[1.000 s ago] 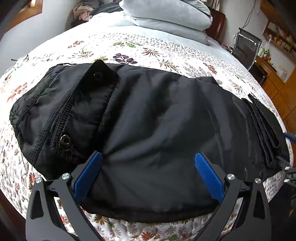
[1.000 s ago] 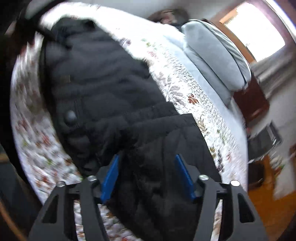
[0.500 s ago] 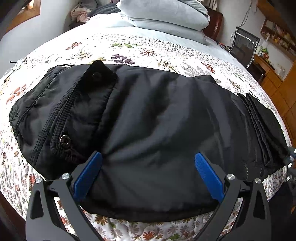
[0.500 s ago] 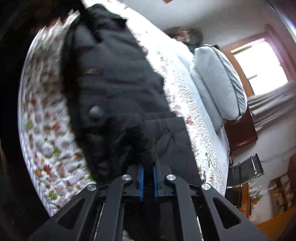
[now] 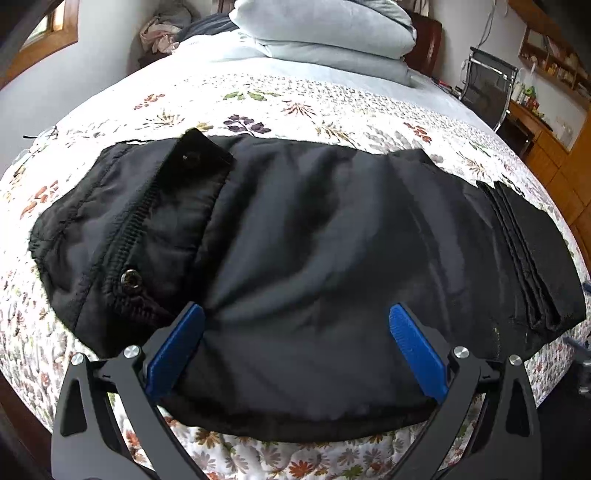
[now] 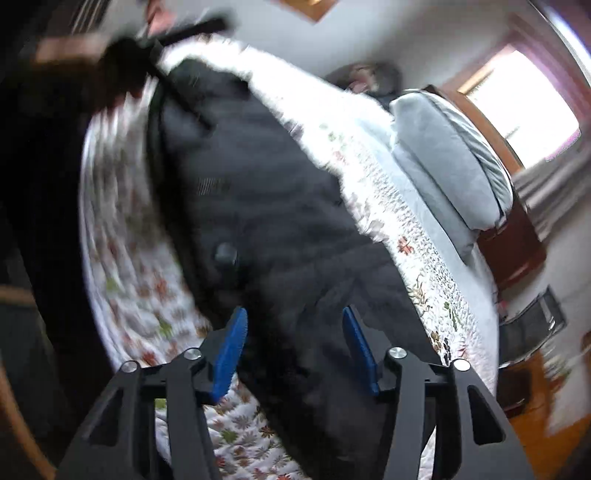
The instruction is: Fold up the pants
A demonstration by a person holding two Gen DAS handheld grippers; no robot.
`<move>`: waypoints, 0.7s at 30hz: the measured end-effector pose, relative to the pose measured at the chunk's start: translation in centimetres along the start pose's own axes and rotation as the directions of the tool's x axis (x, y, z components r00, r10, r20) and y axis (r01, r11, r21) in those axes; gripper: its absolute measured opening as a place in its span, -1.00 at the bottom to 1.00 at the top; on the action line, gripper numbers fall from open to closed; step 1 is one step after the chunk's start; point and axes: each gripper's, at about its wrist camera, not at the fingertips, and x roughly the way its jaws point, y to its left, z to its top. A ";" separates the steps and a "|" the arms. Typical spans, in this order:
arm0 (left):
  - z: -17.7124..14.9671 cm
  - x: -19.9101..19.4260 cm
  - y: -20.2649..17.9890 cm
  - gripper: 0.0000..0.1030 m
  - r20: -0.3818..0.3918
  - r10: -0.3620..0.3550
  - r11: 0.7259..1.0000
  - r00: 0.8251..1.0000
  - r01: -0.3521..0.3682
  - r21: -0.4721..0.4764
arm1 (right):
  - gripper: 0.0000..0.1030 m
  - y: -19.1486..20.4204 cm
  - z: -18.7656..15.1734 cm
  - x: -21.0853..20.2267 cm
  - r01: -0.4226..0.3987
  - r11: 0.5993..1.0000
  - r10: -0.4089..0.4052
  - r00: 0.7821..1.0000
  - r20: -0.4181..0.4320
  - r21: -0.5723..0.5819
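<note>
Black nylon pants [image 5: 314, 251] lie folded on the floral bed quilt [image 5: 332, 107]; the right gripper [image 6: 291, 347] has just been opening and holds nothing, the left gripper [image 5: 295, 343] gapes empty. Next, I judge: another fold.

A floral-quilted bed [image 5: 332, 107] with grey pillows [image 5: 325, 26], a bright window [image 6: 524, 110] and wooden cabinets [image 5: 554, 155]

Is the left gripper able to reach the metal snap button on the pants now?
Probably yes. The left gripper is open over the pants, and the snap button lies uncovered just beyond its left finger, with nothing between.
</note>
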 end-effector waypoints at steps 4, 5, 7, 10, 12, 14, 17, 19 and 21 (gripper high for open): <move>0.5 -1.6 0.3 0.95 0.066 0.035 0.999 0.997 -0.034 -0.016 | 0.09 -4.0 1.0 0.7 0.024 0.982 -0.023 1.000 -0.009 0.186; 0.6 -1.8 0.2 0.95 0.072 0.047 0.999 0.996 -0.046 -0.015 | 0.09 -4.7 0.9 2.0 0.046 0.977 -0.038 0.998 -0.045 0.208; 0.9 -2.3 0.2 0.95 0.087 0.081 0.997 0.993 -0.081 -0.006 | 0.06 -4.6 0.6 4.2 0.079 0.974 -0.057 0.993 -0.104 0.213; 1.0 -2.6 0.2 0.95 0.088 0.116 0.993 0.989 -0.117 0.011 | 0.06 -4.6 0.7 6.6 0.084 0.967 -0.049 0.987 -0.152 0.239; 1.1 -2.7 0.4 0.95 0.078 0.137 0.990 0.988 -0.138 0.016 | 0.04 -4.0 0.5 7.9 0.082 0.967 -0.038 0.983 -0.182 0.242; 1.2 -2.9 0.9 0.95 0.075 0.144 0.989 0.987 -0.145 0.008 | -0.07 -3.7 0.5 8.5 0.077 0.967 -0.028 0.980 -0.196 0.245; 1.2 -2.5 1.6 0.95 0.059 0.145 0.989 0.988 -0.146 -0.002 | -0.15 -3.0 0.7 9.1 0.086 0.971 -0.036 0.974 -0.222 0.221; 1.1 -1.9 1.9 0.95 0.041 0.141 0.990 0.989 -0.141 -0.001 | -0.15 -2.1 1.0 9.1 0.099 0.979 -0.055 0.971 -0.232 0.179; 0.9 -1.4 2.0 0.95 0.030 0.139 0.990 0.990 -0.140 0.011 | -0.15 -2.2 1.7 8.6 0.095 0.983 -0.058 0.972 -0.227 0.159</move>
